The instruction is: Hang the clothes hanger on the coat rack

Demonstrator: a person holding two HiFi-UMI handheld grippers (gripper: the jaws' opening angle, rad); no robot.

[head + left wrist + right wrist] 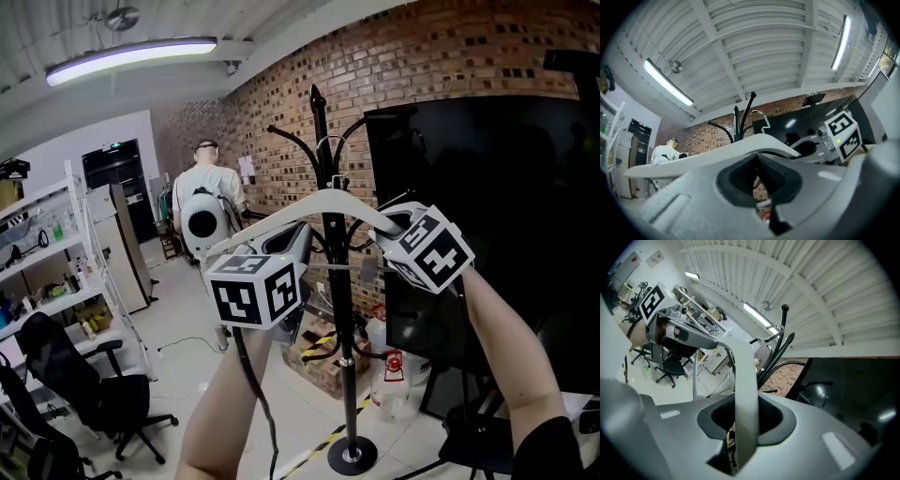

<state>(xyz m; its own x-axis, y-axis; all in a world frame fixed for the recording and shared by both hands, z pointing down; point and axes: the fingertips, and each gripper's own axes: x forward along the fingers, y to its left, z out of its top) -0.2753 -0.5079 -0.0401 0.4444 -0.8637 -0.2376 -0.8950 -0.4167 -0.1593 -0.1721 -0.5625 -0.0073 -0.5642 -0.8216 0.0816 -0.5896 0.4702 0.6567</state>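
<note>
My left gripper [757, 155] and right gripper [744, 420] each clamp one arm of the white hanger [323, 200], up by the coat rack [336, 309] prongs. Probably light, stiff, slick; hold the arms, leave the hook free.

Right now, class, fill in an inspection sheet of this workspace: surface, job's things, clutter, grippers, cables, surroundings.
Surface: pale floor, striped tape near the rack's base.
Job's things: white hanger held before the black coat rack; hook near its upper arms, not yet hung.
Clutter: boxes at the rack's foot.
Grippers: left gripper and right gripper each shut on a hanger arm.
Cables: dark cable hangs from the left gripper.
Surroundings: brick wall, black screen, office chairs, shelves, a person facing away.
</note>
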